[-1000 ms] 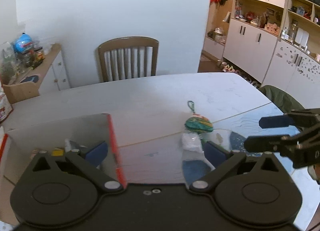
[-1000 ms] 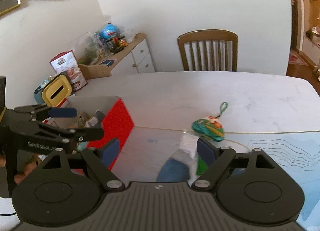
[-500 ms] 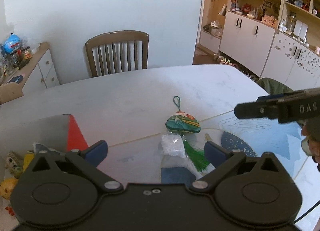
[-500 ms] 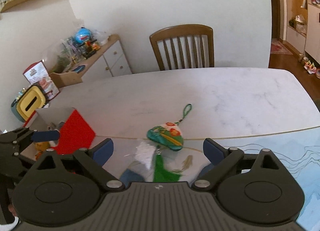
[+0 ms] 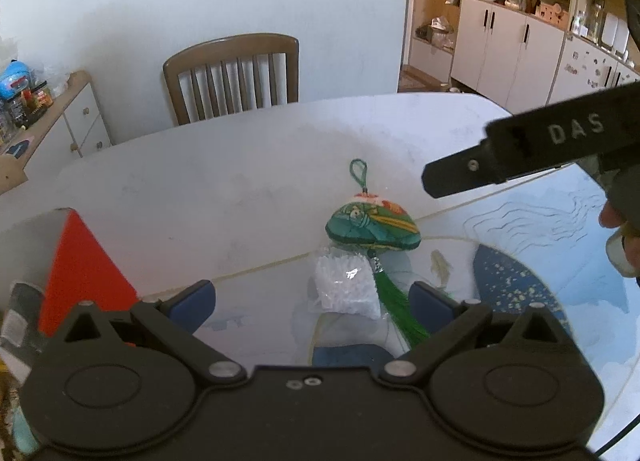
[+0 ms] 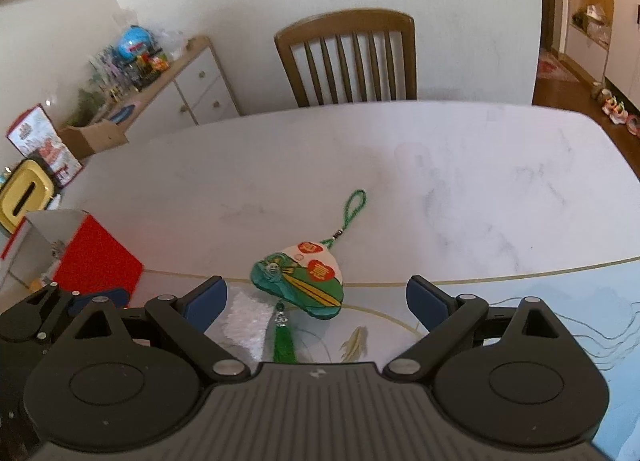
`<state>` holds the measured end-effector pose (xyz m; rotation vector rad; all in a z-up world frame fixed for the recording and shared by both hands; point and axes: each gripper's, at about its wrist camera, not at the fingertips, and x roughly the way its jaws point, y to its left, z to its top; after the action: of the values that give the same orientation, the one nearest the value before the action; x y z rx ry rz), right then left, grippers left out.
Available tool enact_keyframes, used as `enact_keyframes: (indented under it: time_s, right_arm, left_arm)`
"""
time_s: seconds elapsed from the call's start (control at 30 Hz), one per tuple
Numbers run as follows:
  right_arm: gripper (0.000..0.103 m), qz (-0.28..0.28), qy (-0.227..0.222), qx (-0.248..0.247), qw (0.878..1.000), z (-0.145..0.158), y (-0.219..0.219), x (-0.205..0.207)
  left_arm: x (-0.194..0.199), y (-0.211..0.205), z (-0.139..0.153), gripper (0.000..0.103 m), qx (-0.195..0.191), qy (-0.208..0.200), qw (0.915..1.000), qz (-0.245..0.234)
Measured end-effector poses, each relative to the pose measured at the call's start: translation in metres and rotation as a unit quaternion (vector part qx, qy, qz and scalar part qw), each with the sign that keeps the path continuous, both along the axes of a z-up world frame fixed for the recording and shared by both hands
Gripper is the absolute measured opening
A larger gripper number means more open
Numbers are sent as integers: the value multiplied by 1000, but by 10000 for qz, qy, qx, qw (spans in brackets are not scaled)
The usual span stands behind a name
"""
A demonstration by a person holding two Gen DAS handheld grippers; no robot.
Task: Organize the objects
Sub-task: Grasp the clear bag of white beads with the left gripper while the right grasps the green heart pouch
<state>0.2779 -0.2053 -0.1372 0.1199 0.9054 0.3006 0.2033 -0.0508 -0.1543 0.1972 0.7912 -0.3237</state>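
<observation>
- Box point(image 6: 96, 261): contents mostly hidden behind its red wall and the left gripper point(image 5: 312, 297).
- Tassel point(image 6: 284, 341): lower end hidden behind the right gripper point(image 6: 316, 301).
- Hand point(image 5: 620, 237): cut off by the frame edge.
- Sideboard point(image 6: 176, 97) clutter: too small to identify.

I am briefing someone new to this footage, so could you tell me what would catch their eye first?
Most striking is the green embroidered charm with a cord loop and tassel, lying near the middle of the white table. A small white packet sits right beside its tassel. At the table's left edge stands a red box, and both grippers, left and right, are open towards the charm.
</observation>
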Motion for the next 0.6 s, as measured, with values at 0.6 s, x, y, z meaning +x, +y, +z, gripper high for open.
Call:
enact_keyframes:
  time_s: [0.6]
  right_arm:
    - [97,138,464,-129,9987,-46,24,44]
  left_arm:
    - [38,-5,-39,98,-144,390,9991,14]
